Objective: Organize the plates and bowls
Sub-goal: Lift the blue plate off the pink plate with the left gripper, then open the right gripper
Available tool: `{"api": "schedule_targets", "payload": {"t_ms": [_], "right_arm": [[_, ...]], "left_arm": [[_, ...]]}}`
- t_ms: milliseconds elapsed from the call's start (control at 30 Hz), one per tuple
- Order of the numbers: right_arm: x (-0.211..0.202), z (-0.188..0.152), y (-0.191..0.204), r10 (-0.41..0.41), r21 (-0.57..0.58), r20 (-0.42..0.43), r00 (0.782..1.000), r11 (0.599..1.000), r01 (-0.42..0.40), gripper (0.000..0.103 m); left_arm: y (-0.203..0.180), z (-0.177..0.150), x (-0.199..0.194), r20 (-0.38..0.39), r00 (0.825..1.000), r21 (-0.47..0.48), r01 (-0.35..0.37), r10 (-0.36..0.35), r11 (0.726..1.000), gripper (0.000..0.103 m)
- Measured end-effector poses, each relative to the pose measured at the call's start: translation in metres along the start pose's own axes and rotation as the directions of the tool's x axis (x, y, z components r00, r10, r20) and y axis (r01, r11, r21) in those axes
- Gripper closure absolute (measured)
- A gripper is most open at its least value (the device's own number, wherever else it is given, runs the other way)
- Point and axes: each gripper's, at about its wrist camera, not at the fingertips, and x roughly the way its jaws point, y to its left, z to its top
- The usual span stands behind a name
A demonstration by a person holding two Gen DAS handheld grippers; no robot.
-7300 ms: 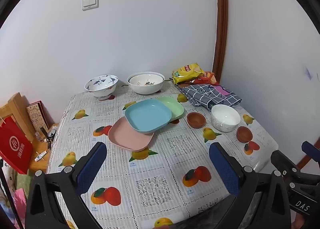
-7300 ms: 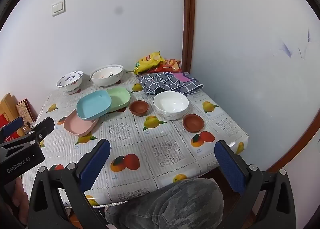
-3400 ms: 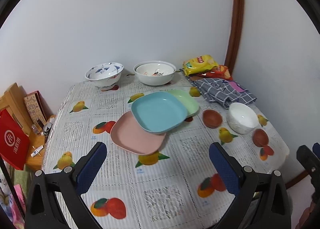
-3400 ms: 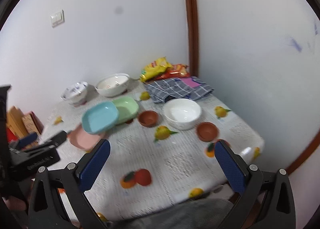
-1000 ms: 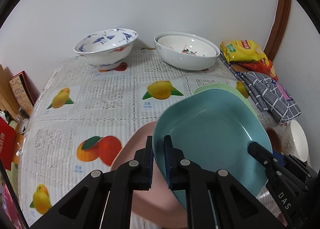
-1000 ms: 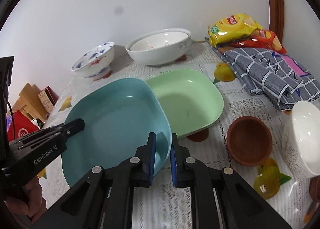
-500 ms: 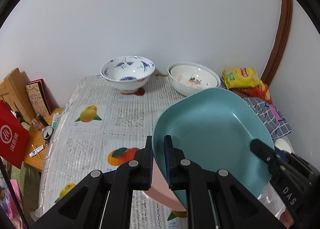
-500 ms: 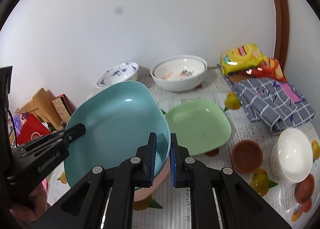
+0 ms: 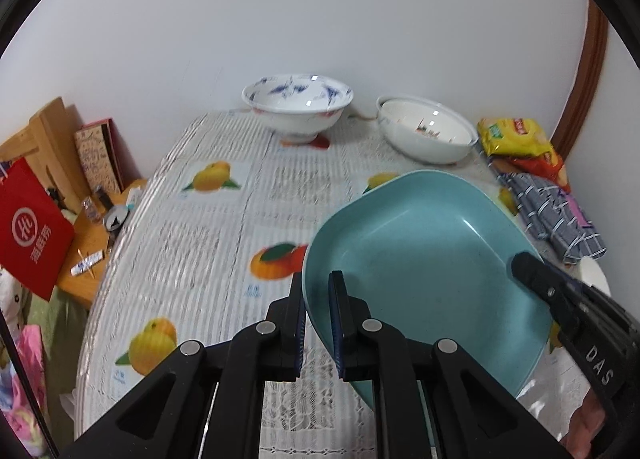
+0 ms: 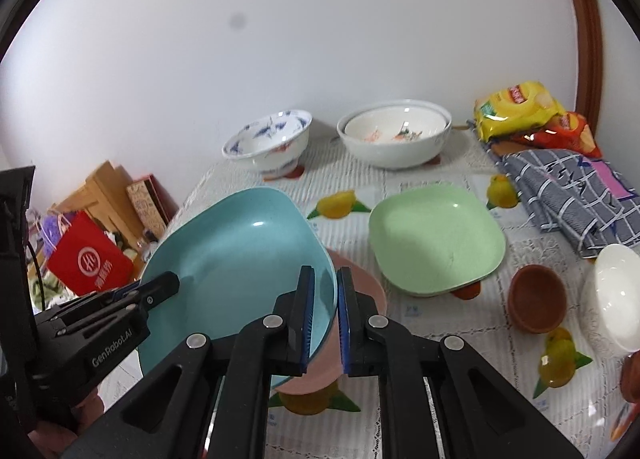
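My left gripper (image 9: 318, 287) and my right gripper (image 10: 325, 283) are each shut on an opposite rim of the blue square plate (image 9: 424, 259), which also shows in the right wrist view (image 10: 236, 259). They hold it tilted, above the table. Under it lies the pink plate (image 10: 366, 291). The green plate (image 10: 436, 237) sits to the right of it, propped on a small brown bowl. The right gripper shows in the left wrist view (image 9: 532, 271) and the left gripper in the right wrist view (image 10: 168, 285).
A blue-patterned bowl (image 9: 298, 105) and a large white bowl (image 9: 428, 135) stand at the back by the wall. A small brown bowl (image 10: 538, 305), a white bowl (image 10: 616, 299), a checked cloth (image 10: 568, 187) and snack bags (image 10: 516, 107) lie right. A red bag (image 9: 28, 227) stands left of the table.
Both grippers have carried the blue plate to the left, off the green plate. The green plate now lies uncovered and the pink plate shows under the blue one.
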Motion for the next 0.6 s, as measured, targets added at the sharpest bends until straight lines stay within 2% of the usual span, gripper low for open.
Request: {"api": "schedule_targets", "payload": {"t_ms": [200, 600], "right_arm": [[0.018, -0.004, -0.005, 0.028, 0.007, -0.019, 0.999, 1.000, -0.028, 0.092], [0.050, -0.010, -0.024, -0.006, -0.002, -0.056, 0.998, 1.000, 0.006, 0.092]], "left_arm": [[0.002, -0.009, 0.016, -0.024, 1.000, -0.023, -0.018, 0.017, 1.000, 0.091], [-0.012, -0.013, 0.048, -0.071, 0.997, -0.033, -0.031, 0.029, 0.999, 0.091]]}}
